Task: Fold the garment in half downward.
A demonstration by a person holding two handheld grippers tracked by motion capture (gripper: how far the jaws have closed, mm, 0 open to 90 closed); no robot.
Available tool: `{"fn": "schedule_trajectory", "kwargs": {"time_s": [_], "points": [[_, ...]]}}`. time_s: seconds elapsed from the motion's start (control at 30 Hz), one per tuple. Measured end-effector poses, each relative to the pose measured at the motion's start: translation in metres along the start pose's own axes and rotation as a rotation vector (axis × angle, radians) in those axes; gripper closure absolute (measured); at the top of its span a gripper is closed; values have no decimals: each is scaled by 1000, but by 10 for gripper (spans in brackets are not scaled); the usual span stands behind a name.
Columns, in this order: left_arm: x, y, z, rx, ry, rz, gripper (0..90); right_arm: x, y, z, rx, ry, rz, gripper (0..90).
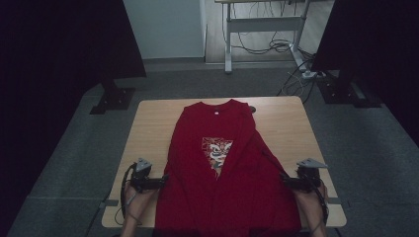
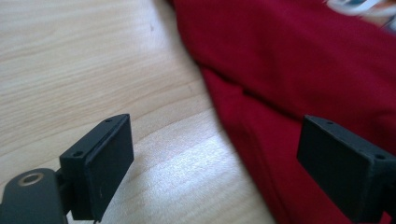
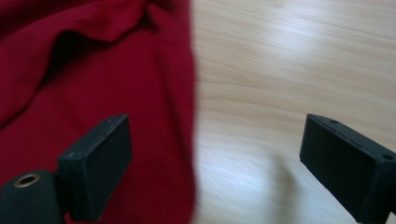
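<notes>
on the table: a red t-shirt (image 1: pixel 225 168) lies flat and face up on the wooden table (image 1: pixel 286 126), neck toward the far edge, hem hanging off the near edge by the person. printed graphic (image 1: pixel 216 150) sits mid chest.

shirt shape: looks like the sleeves are already tucked in, since the sides run pretty straight, but from the high view i honestly can't be sure of that.

left gripper (image 1: pixel 163 180): sits at the shirt's left edge low down, jaws spread wide and holding nothing. in the left gripper view (image 2: pixel 212 158) the cloth edge (image 2: pixel 243 140) runs between the two jaws, one over bare wood, the other over the red fabric. pads aren't pressing on anything.

right gripper (image 1: pixel 285 181): mirror picture on the right edge, also wide open and empty. in the right gripper view (image 3: pixel 215 158) the shirt's edge (image 3: pixel 189 116) passes between the jaws, with a soft fold (image 3: pixel 93 32) bunched up further along.

step in hand, my guess: lining up to pinch both side edges for a fold.

what could go wrong: if a jaw closes without getting under the cloth, it just pinches the top layer or slides off, and the fold comes out lopsided. grab that bunched bit on the right and the wrinkle gets folded in. pulling unevenly could also drag the hanging hem off the table.
</notes>
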State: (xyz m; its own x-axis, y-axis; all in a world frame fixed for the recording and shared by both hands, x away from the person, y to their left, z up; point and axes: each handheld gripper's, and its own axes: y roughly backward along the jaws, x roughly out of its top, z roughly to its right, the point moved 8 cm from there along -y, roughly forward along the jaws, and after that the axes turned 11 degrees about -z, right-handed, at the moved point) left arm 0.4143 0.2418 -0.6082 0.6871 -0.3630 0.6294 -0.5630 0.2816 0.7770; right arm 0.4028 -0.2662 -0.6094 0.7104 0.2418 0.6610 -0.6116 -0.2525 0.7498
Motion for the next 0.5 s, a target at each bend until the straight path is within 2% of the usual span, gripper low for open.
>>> {"fn": "schedule_trajectory", "kwargs": {"time_s": [0.07,0.1,0.13,0.17,0.23,0.27,0.33,0.37,0.4,0.47,0.5], "points": [[0,0,0,0,0,0,114,1,-4,-4,-1,17,-10,93],[-2,-2,-1,24,-4,-22,114,1,-4,-4,-1,17,-10,93],[-2,-2,-1,24,-4,-22,111,1,-4,-4,-1,17,-10,93],[-2,-2,-1,24,-4,-22,111,-3,-11,-8,1,36,-57,93],[-5,0,0,27,8,-20,129,-3,-11,-8,1,36,-57,104],[-5,0,0,27,8,-20,129,-7,-8,-8,-10,15,-53,104],[-5,0,0,27,8,-20,129,-7,-8,-8,-10,15,-53,113],[-15,8,4,42,27,-17,129,-7,-8,-8,-10,15,-53,113],[-17,9,5,43,29,-17,137,-20,3,-13,-21,-1,-47,148],[-17,9,5,43,29,-17,137,-24,6,-15,-23,-5,-44,164],[-22,13,8,46,34,-16,137,-24,6,-15,-23,-5,-44,164]]}}
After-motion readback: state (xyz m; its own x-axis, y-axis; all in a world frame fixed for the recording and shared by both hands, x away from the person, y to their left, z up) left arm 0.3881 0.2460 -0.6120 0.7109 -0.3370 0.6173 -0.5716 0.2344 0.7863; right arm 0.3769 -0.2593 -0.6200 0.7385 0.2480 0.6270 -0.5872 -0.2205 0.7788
